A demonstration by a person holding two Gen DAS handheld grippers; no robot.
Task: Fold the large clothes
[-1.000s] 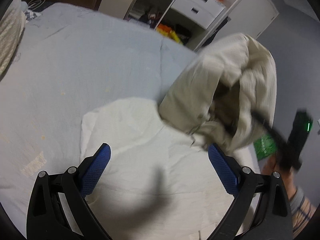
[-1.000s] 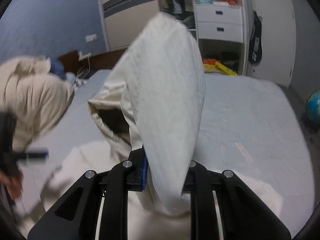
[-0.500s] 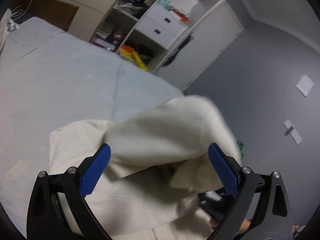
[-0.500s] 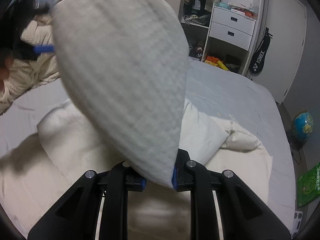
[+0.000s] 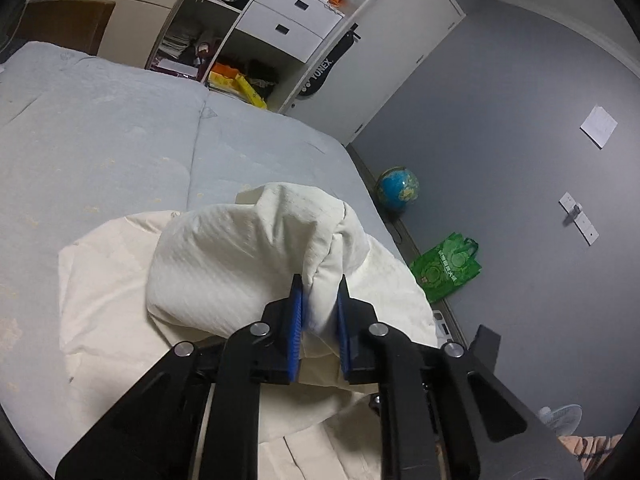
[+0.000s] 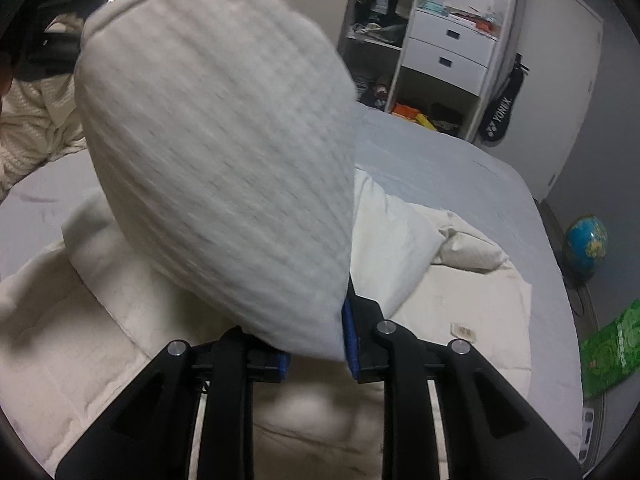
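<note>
A large cream quilted garment [image 5: 224, 264] lies bunched on the pale blue bed [image 5: 100, 140]. My left gripper [image 5: 319, 300] is shut on a raised fold of it, with cloth pinched between the blue pads [image 5: 297, 312]. In the right wrist view my right gripper [image 6: 316, 344] is shut on another fold of the garment [image 6: 224, 152]. That fold stands up in front of the camera and hides the left fingertip. The rest of the garment [image 6: 440, 280] is spread on the bed [image 6: 460, 168] below.
A white drawer unit with open shelves [image 5: 288, 20] stands beyond the bed. A globe [image 5: 397, 184] and a green bag [image 5: 448, 264] sit on the floor by the grey wall. A knitted cream blanket [image 6: 32, 128] lies at the left.
My left gripper was open a second ago and has closed on a fold of the garment. My right gripper keeps its hold, its fold swinging toward the left.
</note>
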